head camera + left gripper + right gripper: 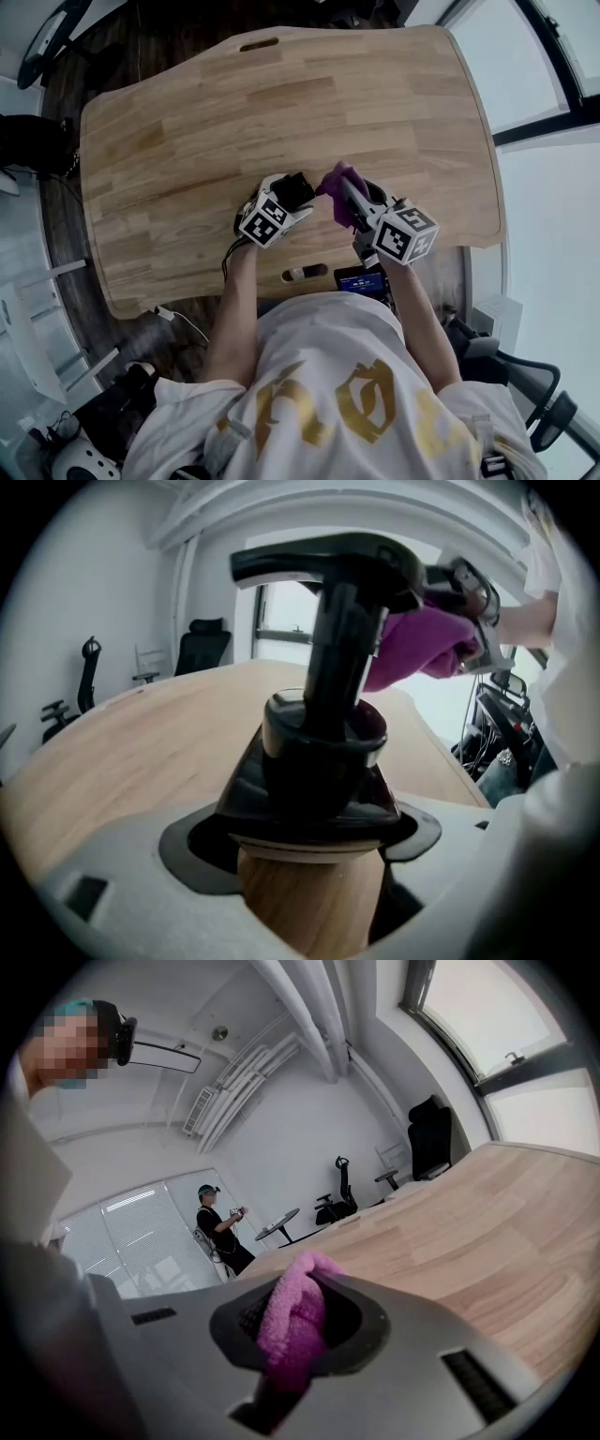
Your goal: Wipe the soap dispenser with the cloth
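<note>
While both grippers hung over the near edge of the wooden table (281, 103), the left gripper (296, 195) was clamped on the soap dispenser (319, 761). Its jaws pressed against the pale wooden body just below the black collar. The dispenser stood upright in that grip, with its black pump head (328, 560) at the top and the spout pointing left in the left gripper view. The right gripper (345, 199) had its jaws closed on the purple cloth (289, 1326), a fold of which bunched up from between them. The cloth lay against the right side of the pump head, just under its top. In the right gripper view, a person (221, 1227) stood far back in the room beside a small round table (279, 1220). Office chairs (429, 1138) stood beyond the wooden table's far end.
</note>
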The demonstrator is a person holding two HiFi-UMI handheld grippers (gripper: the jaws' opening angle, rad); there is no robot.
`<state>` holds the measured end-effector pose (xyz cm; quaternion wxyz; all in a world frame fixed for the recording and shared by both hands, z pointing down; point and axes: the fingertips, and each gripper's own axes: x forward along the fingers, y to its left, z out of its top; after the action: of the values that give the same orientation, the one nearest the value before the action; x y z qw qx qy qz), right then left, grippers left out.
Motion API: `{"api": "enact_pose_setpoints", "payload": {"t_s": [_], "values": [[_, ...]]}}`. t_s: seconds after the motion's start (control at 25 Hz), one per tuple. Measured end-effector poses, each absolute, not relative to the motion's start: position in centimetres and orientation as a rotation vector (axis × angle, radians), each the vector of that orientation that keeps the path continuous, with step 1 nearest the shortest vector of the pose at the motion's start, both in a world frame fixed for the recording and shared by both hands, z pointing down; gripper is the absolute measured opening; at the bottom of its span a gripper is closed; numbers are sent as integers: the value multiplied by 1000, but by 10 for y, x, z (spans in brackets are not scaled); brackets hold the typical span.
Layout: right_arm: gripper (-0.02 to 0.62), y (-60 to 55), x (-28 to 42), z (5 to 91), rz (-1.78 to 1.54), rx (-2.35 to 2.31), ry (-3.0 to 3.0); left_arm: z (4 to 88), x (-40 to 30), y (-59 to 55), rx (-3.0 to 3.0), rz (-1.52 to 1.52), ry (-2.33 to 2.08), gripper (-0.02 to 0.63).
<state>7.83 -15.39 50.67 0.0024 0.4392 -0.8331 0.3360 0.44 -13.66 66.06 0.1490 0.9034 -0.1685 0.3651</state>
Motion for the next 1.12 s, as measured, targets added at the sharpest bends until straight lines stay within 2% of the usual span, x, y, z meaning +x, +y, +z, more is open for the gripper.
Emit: {"api": "enact_pose_setpoints", "payload": {"t_s": [0.36, 0.44, 0.6, 0.68, 0.8, 0.84, 0.92, 1.0, 1.12], "values": [[28, -146, 75, 491, 993, 1374, -2644, 638, -8, -132, 2629, 1003, -599, 364], [28, -144, 76, 485, 993, 1388, -2649, 624, -12, -129, 2633, 846, -655, 364], [28, -142, 77, 466, 1032, 1443, -2697, 558, -27, -129, 2587, 203, -785, 362], [28, -144, 77, 458, 990, 1472, -2713, 536, -39, -132, 2557, 85, -836, 362], [28, -144, 74, 449, 924, 1494, -2729, 504, -58, -144, 2600, 69, -995, 358], [28, -143, 72, 445, 905, 1498, -2734, 493, -66, -149, 2636, 107, -1097, 321], [28, -140, 66, 438, 863, 1508, -2742, 474, -80, -157, 2705, 253, -1306, 9], [28, -136, 63, 433, 816, 1519, -2736, 457, -84, -159, 2719, 308, -1389, 9], [28, -135, 65, 428, 752, 1542, -2695, 427, -84, -157, 2687, 207, -1442, 8]]}}
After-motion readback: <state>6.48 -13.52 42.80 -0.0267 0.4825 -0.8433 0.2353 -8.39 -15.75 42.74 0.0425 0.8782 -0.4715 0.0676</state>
